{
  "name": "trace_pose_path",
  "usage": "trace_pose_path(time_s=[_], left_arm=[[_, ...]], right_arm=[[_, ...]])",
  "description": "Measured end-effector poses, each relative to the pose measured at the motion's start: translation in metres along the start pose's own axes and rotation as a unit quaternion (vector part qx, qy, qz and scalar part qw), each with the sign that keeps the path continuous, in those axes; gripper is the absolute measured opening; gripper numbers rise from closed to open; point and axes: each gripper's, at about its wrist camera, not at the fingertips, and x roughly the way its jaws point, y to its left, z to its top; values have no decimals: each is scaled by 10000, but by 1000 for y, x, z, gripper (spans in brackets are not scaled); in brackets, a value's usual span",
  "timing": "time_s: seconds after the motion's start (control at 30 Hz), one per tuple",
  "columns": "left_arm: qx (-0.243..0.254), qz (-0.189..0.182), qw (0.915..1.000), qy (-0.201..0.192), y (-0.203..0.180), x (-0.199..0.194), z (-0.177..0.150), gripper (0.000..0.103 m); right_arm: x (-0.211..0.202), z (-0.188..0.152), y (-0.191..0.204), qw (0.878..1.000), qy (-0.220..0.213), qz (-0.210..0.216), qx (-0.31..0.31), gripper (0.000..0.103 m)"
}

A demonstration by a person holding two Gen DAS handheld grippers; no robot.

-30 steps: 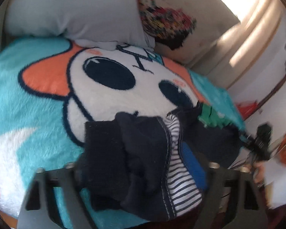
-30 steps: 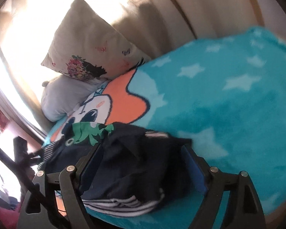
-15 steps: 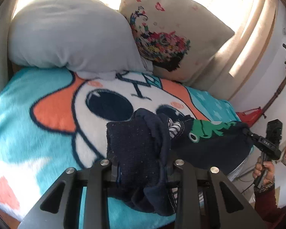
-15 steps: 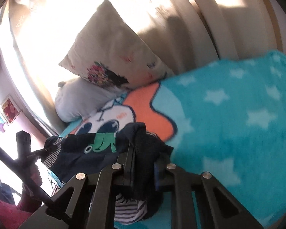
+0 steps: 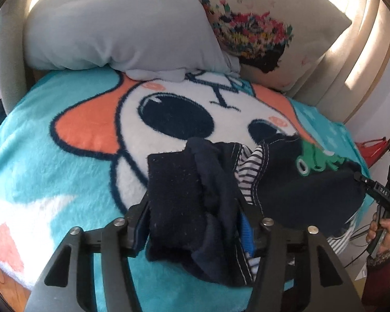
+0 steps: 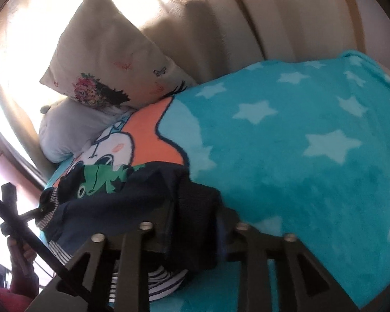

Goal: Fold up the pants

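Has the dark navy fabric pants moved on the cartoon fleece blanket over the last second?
Yes. The dark navy pants lay spread between open fingers; now they are bunched in both grippers, their far edge nearer the eyes of the cartoon blanket.

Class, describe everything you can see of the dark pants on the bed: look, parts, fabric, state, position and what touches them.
The pants are dark navy, soft knit by the look, with white stitching, a striped black-and-white lining and a green cartoon print. They lie bunched and rumpled, not yet folded flat, on the teal blanket near the bed's edge. The left gripper is clamped on one bunched end, the right gripper on another.
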Motion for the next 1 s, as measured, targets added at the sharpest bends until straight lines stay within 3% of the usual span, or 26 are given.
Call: trace_pose_path(time_s=[0.07, 0.23, 0.33, 0.47, 0.57, 0.63, 0.73, 0.8, 1.0], left_arm=[[-68, 50, 9999, -140, 5, -14, -1, 61], [-347, 575, 9954, -678, 12, -54, -2, 66], [-332, 561, 9941, -869, 3, -65, 4, 66], [-177, 335, 9961, -792, -22, -53, 11, 71], [19, 169, 9981, -592, -42, -32, 11, 71], [68, 160, 9991, -396, -48, -15, 10, 71], [57, 432, 9988, -223, -47, 7, 4, 71], [17, 446, 9988, -182, -44, 14, 1, 71], [195, 616, 9976, -241, -50, 13, -3, 72]], right_arm=[[-11, 1, 2, 9998, -165, -104, 35, 54], [-50, 11, 13, 9931, -953, -652, 185, 61], [-60, 18, 36, 9921, -1204, -344, 14, 62], [-37, 16, 80, 9941, -833, 582, -368, 65], [-6, 9, 101, 9932, -426, 981, -461, 65], [16, 1, 111, 9927, -136, 1041, -587, 65], [39, -8, 108, 9941, 81, 899, -610, 65], [45, -14, 101, 9953, 86, 752, -598, 65], [42, -18, 85, 9950, -80, 954, -298, 64]])
